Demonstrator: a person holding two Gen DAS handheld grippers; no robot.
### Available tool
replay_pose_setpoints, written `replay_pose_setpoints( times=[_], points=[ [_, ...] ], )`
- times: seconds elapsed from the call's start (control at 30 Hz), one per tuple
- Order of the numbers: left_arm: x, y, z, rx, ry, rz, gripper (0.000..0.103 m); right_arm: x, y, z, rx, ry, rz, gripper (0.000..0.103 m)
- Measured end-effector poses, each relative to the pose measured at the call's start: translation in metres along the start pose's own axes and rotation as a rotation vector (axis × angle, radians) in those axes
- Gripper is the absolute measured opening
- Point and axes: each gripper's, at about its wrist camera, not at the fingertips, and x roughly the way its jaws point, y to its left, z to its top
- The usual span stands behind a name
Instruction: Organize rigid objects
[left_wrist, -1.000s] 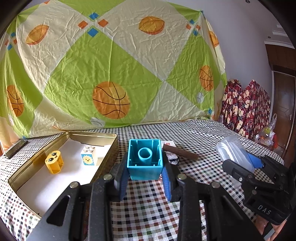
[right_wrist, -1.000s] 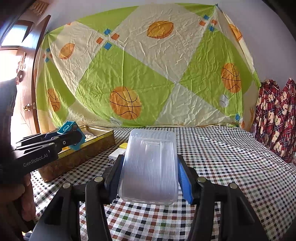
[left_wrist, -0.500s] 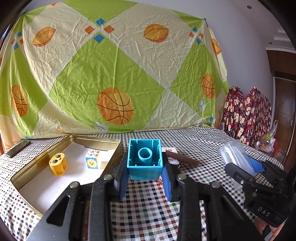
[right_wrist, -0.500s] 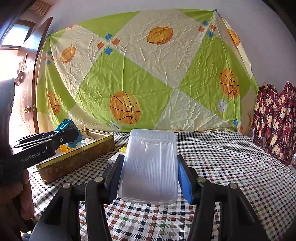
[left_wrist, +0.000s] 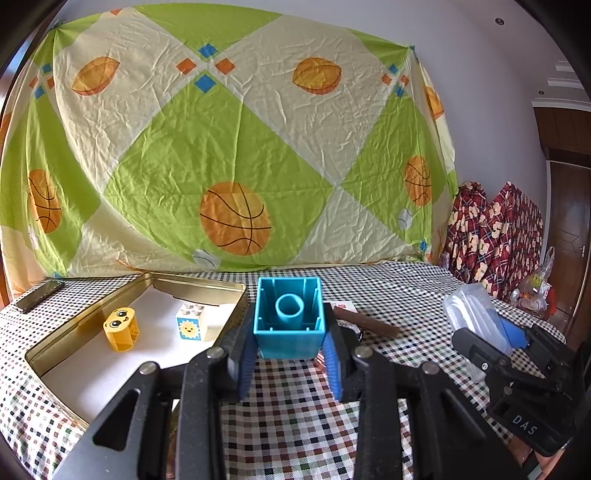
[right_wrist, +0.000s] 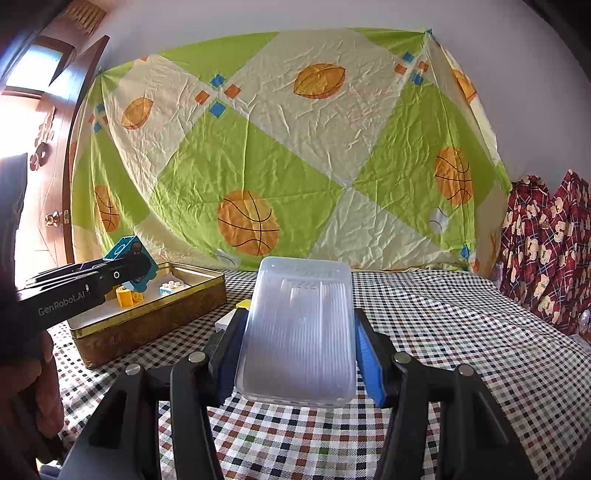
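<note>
My left gripper is shut on a hollow blue toy block, held above the checked tablecloth just right of a gold tin tray. Its open underside faces the left wrist camera. Inside the tray lie a yellow block with eyes and a white block with a sun face. My right gripper is shut on a clear plastic lid, held over the table. The right wrist view shows the left gripper with the blue block over the tray.
A brown stick and a small card lie behind the blue block. A dark phone rests at the table's far left. A patterned sheet hangs behind the table. Red printed fabric is piled at the right.
The left gripper has tilted upward a little, so the tray and table sit lower in its view. The right gripper has kept still with the lid.
</note>
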Motion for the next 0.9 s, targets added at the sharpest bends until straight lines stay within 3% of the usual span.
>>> replay_pose_setpoints(
  times=[0.9],
  points=[
    [-0.013, 0.025, -0.002, -0.039, -0.013, 0.021, 0.03, -0.003, 0.032, -0.001, -0.03, -0.028, 0.037, 0.057]
  ],
)
